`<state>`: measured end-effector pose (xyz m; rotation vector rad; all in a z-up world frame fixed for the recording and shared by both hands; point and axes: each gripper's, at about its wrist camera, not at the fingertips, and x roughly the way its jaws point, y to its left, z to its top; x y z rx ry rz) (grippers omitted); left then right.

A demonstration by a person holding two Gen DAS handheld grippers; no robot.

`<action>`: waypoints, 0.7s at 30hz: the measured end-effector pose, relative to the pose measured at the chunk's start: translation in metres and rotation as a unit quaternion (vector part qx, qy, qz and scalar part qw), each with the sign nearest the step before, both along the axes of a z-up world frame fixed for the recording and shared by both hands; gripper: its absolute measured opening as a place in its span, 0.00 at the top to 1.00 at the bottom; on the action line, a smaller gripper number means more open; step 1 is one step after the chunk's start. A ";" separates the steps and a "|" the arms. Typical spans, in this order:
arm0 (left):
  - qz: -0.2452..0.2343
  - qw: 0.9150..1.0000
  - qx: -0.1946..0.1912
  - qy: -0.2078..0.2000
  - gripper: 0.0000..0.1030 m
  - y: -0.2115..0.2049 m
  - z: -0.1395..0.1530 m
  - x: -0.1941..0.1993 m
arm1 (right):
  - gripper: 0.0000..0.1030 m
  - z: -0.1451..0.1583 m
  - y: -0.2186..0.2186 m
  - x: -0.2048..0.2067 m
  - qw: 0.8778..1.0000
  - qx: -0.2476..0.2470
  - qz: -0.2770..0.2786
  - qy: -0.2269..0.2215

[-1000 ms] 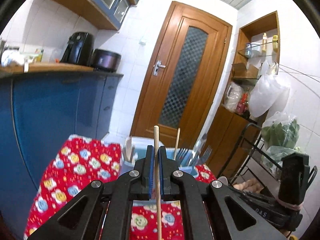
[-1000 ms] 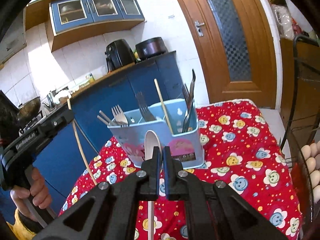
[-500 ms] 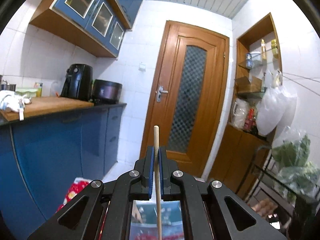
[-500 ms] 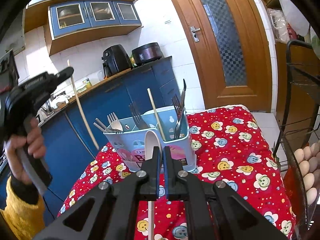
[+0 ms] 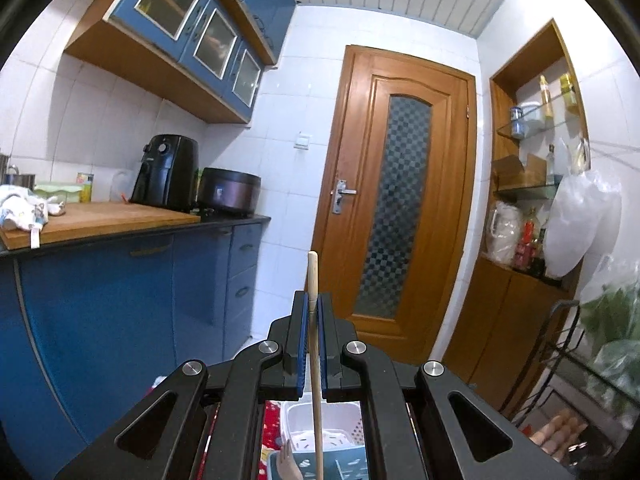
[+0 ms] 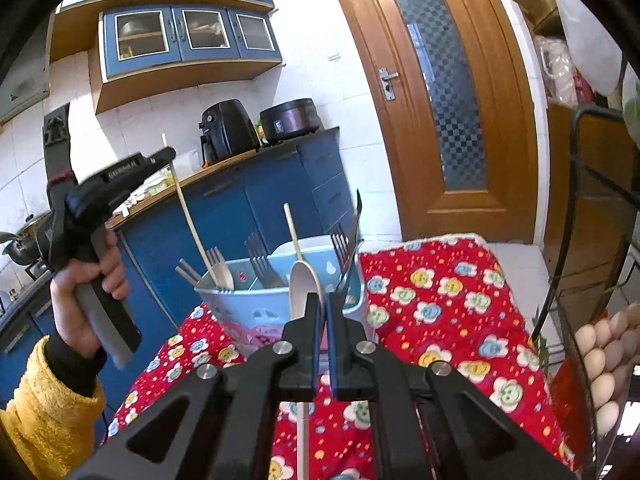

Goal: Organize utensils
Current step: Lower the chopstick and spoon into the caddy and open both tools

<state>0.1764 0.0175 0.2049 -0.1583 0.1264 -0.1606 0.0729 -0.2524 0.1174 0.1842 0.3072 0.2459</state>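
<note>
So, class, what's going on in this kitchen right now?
A person is sorting cutlery with a gripper in each hand. The left gripper grips a wooden spoon, its bowl dipping into the blue holder beside the forks. The right gripper clamps a white spoon above the red cloth.

Blue utensil caddy [image 6: 280,300] on the red flowered cloth [image 6: 440,304]: upright forks [image 6: 260,264], a wooden stick [image 6: 294,234] and dark handles [image 6: 354,224] crowd its openings. The cloth right of the caddy lies bare. A wire rack [image 6: 600,184] with eggs [image 6: 604,360] bounds the right edge; blue cabinets [image 6: 240,208] stand behind.
</note>
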 end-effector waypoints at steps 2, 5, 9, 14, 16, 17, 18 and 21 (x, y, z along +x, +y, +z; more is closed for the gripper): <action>0.000 1.000 0.012 0.002 0.96 -0.004 -0.007 0.003 | 0.96 0.007 0.000 0.005 1.000 -0.002 -0.003 -0.011; -0.003 1.000 0.020 0.007 0.96 -0.009 -0.016 0.005 | 0.96 0.019 0.000 0.012 1.000 -0.004 -0.010 -0.025; -0.008 1.000 0.016 0.018 0.96 -0.010 -0.026 0.011 | 0.96 0.041 0.001 0.026 0.998 0.002 -0.019 -0.058; -0.013 0.999 0.019 0.030 0.96 -0.015 -0.038 0.018 | 0.96 0.062 0.009 0.042 0.993 -0.012 -0.051 -0.106; -0.015 0.999 0.021 0.034 0.96 -0.017 -0.042 0.021 | 0.96 0.066 0.012 0.054 0.992 -0.008 -0.060 -0.113; -0.017 0.999 0.021 0.037 0.96 -0.017 -0.044 0.022 | 0.96 0.067 0.013 0.062 0.991 -0.006 -0.063 -0.115; -0.018 0.999 0.021 0.039 0.96 -0.018 -0.047 0.023 | 0.96 0.067 0.015 0.068 0.991 -0.007 -0.067 -0.116; -0.022 0.998 0.020 0.050 0.96 -0.018 -0.055 0.027 | 0.96 0.061 0.022 0.085 0.990 -0.013 -0.075 -0.120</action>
